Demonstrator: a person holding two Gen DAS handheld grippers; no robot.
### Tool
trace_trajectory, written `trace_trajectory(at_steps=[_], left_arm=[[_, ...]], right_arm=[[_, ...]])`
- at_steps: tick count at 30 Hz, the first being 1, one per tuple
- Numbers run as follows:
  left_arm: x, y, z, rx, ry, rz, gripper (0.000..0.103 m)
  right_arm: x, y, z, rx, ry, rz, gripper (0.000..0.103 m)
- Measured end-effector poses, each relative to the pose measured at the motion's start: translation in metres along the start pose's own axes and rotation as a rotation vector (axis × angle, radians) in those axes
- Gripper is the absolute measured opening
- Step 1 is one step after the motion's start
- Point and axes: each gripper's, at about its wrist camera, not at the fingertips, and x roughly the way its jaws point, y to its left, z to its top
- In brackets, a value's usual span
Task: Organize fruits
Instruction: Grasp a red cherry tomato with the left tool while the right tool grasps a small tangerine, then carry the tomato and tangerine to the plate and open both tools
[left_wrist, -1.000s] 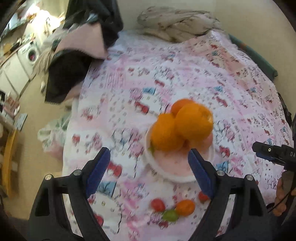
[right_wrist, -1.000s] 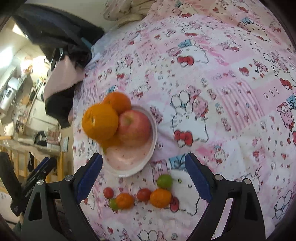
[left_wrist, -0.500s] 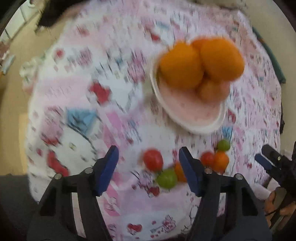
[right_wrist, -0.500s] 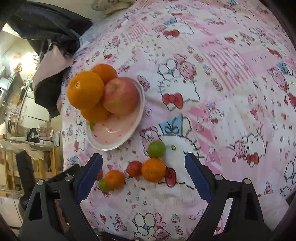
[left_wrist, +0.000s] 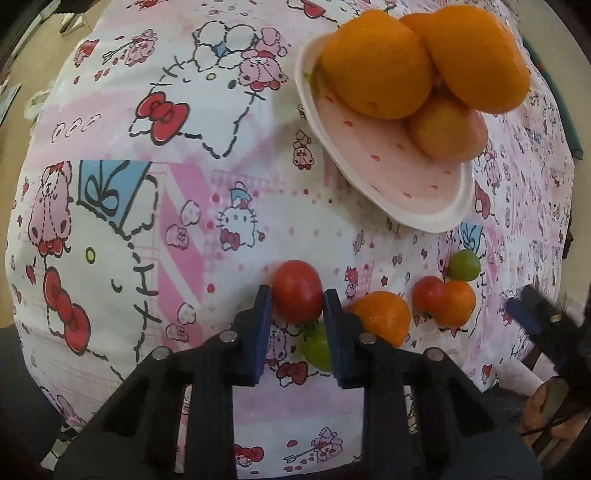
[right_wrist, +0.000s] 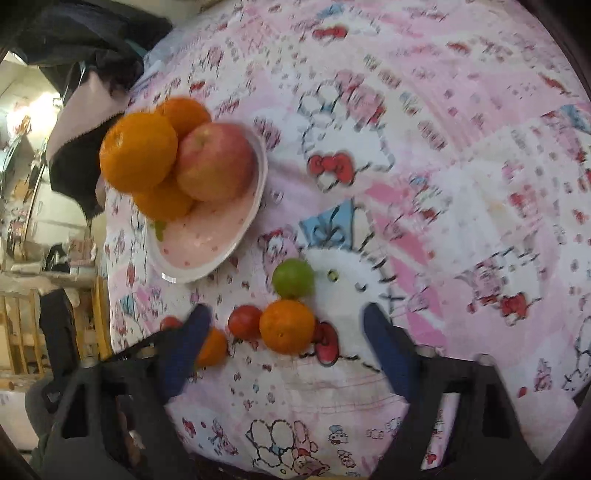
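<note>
My left gripper (left_wrist: 297, 299) is shut on a red tomato (left_wrist: 296, 290) that rests on the pink cloth. A green fruit (left_wrist: 317, 349) and a small orange (left_wrist: 382, 320) lie just right of it. Further right sit a second red tomato (left_wrist: 428, 295), another small orange (left_wrist: 458, 301) and a green fruit (left_wrist: 464, 264). A pink plate (left_wrist: 399, 184) holds large oranges (left_wrist: 375, 68) and an apple (right_wrist: 216, 166). My right gripper (right_wrist: 286, 325) is open, low over a small orange (right_wrist: 287, 325), a red tomato (right_wrist: 244, 322) and a green fruit (right_wrist: 293, 277).
The fruits lie near the front edge of the round table under a Hello Kitty cloth (left_wrist: 147, 184). Dark and pink clothes (right_wrist: 85, 110) hang at the far left edge. The right gripper's tip (left_wrist: 532, 317) shows at the right of the left wrist view.
My left gripper dropped toward the table and shut on the red tomato. My right gripper moved down and closer to the small fruits, staying open.
</note>
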Motion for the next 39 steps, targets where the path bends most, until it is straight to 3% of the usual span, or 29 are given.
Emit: trace_trajectory(at_steps=[5, 7, 13, 15, 22, 27, 30, 33, 36, 39], left_arm=[[-0.015, -0.001, 0.004, 0.026, -0.049, 0.008, 0.024], [-0.022, -0.001, 0.004, 0.041, -0.073, 0.010, 0.024], [-0.041, -0.004, 0.007, 0.070, -0.131, -0.005, 0.024], [-0.046, -0.003, 0.008, 0.066, -0.145, -0.008, 0.024], [-0.052, -0.001, 0.007, 0.071, -0.164, -0.012, 0.024], [-0.066, -0.009, 0.006, 0.107, -0.196, -0.031, 0.024], [-0.094, -0.021, 0.013, 0.158, -0.222, -0.108, 0.024], [-0.122, -0.044, 0.024, 0.301, -0.315, -0.069, 0.024], [-0.118, -0.055, 0.041, 0.359, -0.308, -0.013, 0.024], [-0.106, -0.061, 0.052, 0.384, -0.300, -0.010, 0.024]], right_arm=[[0.026, -0.001, -0.005, 0.005, 0.096, 0.006, 0.057], [0.034, -0.005, -0.005, 0.040, 0.118, 0.050, 0.051], [0.052, -0.011, -0.006, 0.064, 0.152, 0.015, 0.051], [0.050, -0.009, -0.007, 0.051, 0.144, 0.016, 0.046], [0.016, 0.000, -0.010, 0.007, 0.060, 0.099, 0.046], [-0.022, 0.025, -0.002, -0.070, -0.101, 0.203, 0.046], [-0.036, 0.044, 0.006, -0.126, -0.162, 0.230, 0.046], [-0.035, 0.065, 0.019, -0.191, -0.172, 0.228, 0.046], [-0.018, 0.074, 0.032, -0.211, -0.146, 0.205, 0.046], [0.005, 0.076, 0.044, -0.219, -0.100, 0.168, 0.046]])
